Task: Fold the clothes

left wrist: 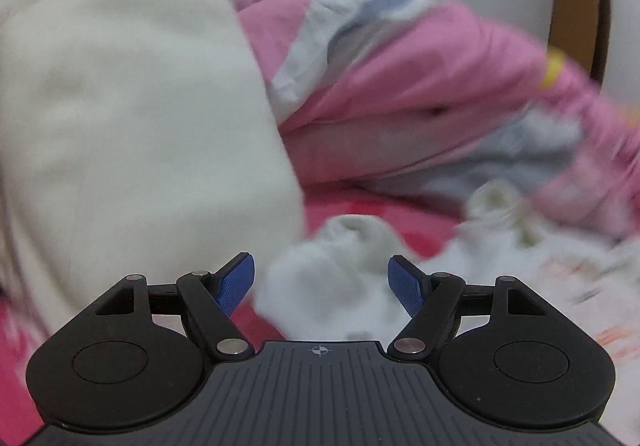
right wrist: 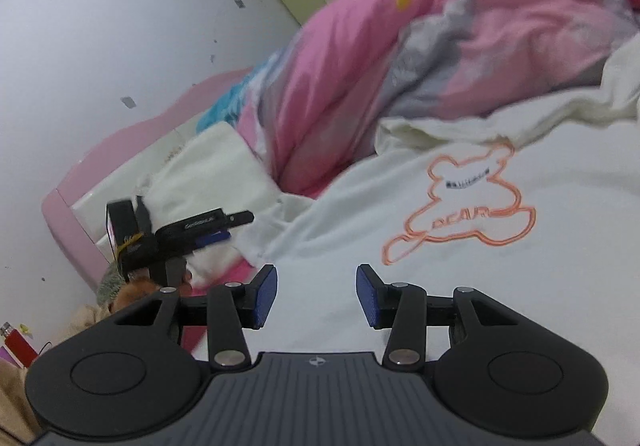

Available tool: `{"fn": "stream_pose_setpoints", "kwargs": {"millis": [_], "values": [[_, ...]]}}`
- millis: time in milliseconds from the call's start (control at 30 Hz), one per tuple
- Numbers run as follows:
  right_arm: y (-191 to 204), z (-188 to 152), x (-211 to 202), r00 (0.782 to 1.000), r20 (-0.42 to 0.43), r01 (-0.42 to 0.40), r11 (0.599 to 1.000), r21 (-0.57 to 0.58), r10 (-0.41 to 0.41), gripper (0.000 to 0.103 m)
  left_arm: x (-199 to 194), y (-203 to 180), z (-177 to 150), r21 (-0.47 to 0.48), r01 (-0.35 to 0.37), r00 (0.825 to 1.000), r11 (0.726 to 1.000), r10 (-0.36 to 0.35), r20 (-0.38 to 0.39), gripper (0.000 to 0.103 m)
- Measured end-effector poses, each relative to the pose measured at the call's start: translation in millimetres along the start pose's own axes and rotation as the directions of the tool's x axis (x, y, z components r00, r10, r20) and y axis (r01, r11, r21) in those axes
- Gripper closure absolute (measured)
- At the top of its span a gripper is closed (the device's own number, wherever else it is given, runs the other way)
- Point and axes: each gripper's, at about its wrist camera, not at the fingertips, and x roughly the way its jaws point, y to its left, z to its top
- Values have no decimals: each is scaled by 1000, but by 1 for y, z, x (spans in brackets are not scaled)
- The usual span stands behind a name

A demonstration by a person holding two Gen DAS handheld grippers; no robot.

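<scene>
1. Left tool (left wrist: 321,282): jaws wide, nothing gripped; a crumpled sleeve end of the white sweatshirt (left wrist: 336,278) lies just past the tips, on the bed.
2. Right tool (right wrist: 316,296): jaws apart, empty, above the sweatshirt's front, bear print (right wrist: 460,206) ahead-right.

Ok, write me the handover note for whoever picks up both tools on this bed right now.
Left tool: open, nothing between the pads, over a bunched white sleeve.
Right tool: open, empty, over the white bear shirt.
The shirt lies on the bed, rumpled at its top edge; pink duvet behind, cream pillow beside the left tool.
Done: no fold visible.
Left: smooth the shirt, bring in the sleeves, fold.
</scene>
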Motion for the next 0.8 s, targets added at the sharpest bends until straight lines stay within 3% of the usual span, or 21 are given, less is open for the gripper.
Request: {"fn": "stream_pose_setpoints", "kwargs": {"millis": [100,167,267,333,467,533,633,800], "values": [[-16,-7,10,1000,-24,-9,1000,26,10,56,34,-15,3,137,-40,995,990,52,-85,45],[-27,-10,9,999,-14,-39,997,68,40,56,47,-26,2,207,-37,992,978,62,-113,49],[-40,-11,1,996,42,-88,988,127,83,55,61,-36,2,268,-15,988,963,56,-147,85],[-46,-10,-3,993,69,-103,982,161,93,54,60,-41,7,288,-33,988,957,74,-132,90],[-53,-11,-6,994,78,-96,973,210,81,54,32,-46,38,322,-150,988,935,151,22,91],[-55,-11,-7,994,79,-87,971,224,71,54,16,-44,59,317,-224,974,921,200,108,91],[-57,-11,-8,994,84,-82,967,241,63,54,0,-33,87,302,-340,936,891,290,198,91],[-62,-12,-10,994,91,-83,961,263,61,54,-1,-1,117,286,-494,867,821,437,241,91]]}}
